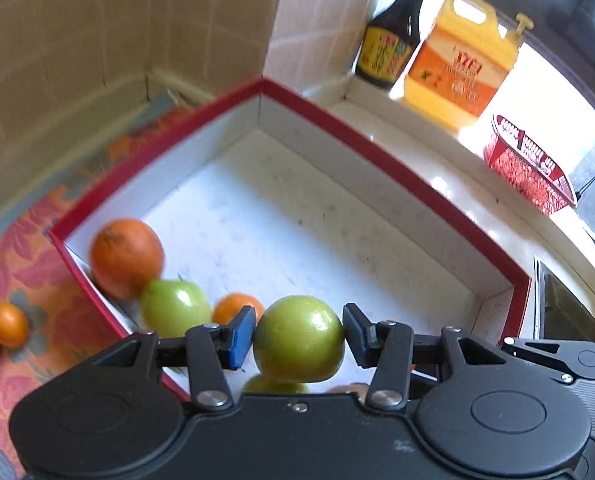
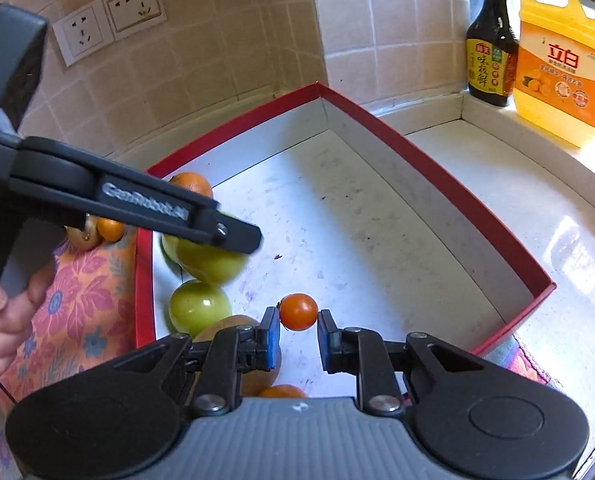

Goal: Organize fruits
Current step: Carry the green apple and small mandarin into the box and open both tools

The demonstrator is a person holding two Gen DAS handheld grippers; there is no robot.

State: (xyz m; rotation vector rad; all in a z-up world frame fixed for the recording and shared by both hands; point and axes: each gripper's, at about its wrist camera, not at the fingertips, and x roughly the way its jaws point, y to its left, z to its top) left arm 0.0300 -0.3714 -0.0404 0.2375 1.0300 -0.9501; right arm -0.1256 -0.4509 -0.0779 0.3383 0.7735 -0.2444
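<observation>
Left gripper (image 1: 299, 338) pinches a green fruit (image 1: 298, 339) over the red box (image 1: 397, 168); right gripper (image 2: 298, 334), jaws parted, brackets a small orange fruit (image 2: 298, 312) inside. Mid-loading, I'd say: lower, release.

Strong daylight pours in from the window on the right, blowing the sill behind the yellow detergent jug (image 1: 459, 58) to pure white and laying glare patches along the pale counter (image 2: 537, 216), while the tiled wall (image 1: 97, 32) on the left sits dimmer and warmer. Both fisheye views bend straight lines hard, so the red box rim (image 1: 377, 152) bows and the frame corners go black. The large orange (image 1: 126, 257) and the green fruit (image 1: 175, 306) beside it are smeared with motion blur, whereas small bright highlights sit on the sharper green fruit between the fingers (image 1: 299, 338).
</observation>
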